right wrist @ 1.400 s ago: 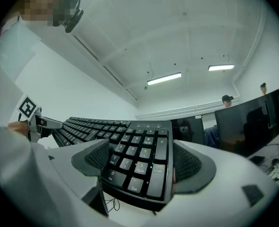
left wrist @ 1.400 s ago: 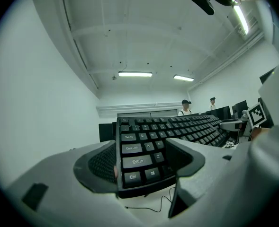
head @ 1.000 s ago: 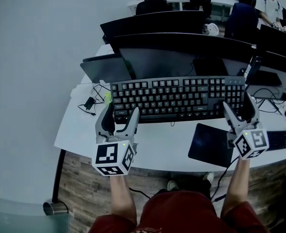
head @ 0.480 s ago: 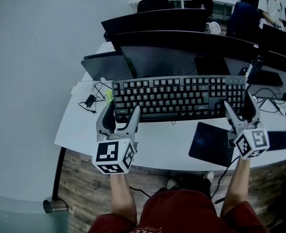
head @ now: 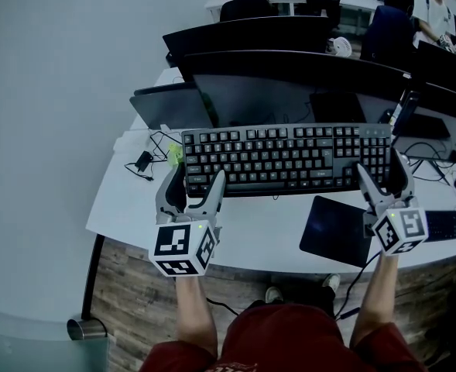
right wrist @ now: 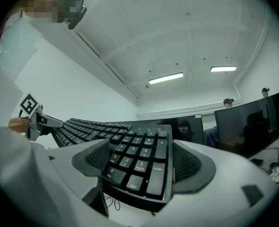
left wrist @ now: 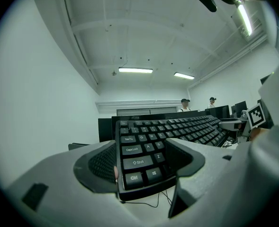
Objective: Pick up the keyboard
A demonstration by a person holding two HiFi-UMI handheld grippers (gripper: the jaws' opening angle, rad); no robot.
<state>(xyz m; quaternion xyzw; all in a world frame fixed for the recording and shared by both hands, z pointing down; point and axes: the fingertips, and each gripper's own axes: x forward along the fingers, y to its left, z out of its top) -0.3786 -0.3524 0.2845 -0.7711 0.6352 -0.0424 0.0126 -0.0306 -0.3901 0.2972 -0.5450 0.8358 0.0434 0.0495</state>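
Head view
- keyboard (head: 286,157): black, full size, lying crosswise on the white desk (head: 266,235), in front of a dark monitor (head: 289,84)
- left gripper (head: 195,178): at the keyboard's near left corner, jaws closed in on it
- right gripper (head: 380,169): at the number-pad end, jaws to either side of that end
- black pad (head: 336,231): flat on the desk, just beside the right gripper
- cables (head: 146,161): loose, left of the keyboard

Left gripper view
- left gripper (left wrist: 141,160): jaws narrowed onto the keyboard (left wrist: 151,141); the Ctrl and Shift corner sits between the ribbed pads (left wrist: 101,162), one pad against the left edge, the other over the keys near Z
- thin cable (left wrist: 153,203): showing under the near corner
- ceiling lights (left wrist: 135,70): two strips overhead

Right gripper view
- right gripper (right wrist: 144,161): jaws clamped on the keyboard (right wrist: 139,157), number pad filling the gap, pads (right wrist: 189,163) tight at both sides
- left gripper (right wrist: 35,117): at the far end of the key rows
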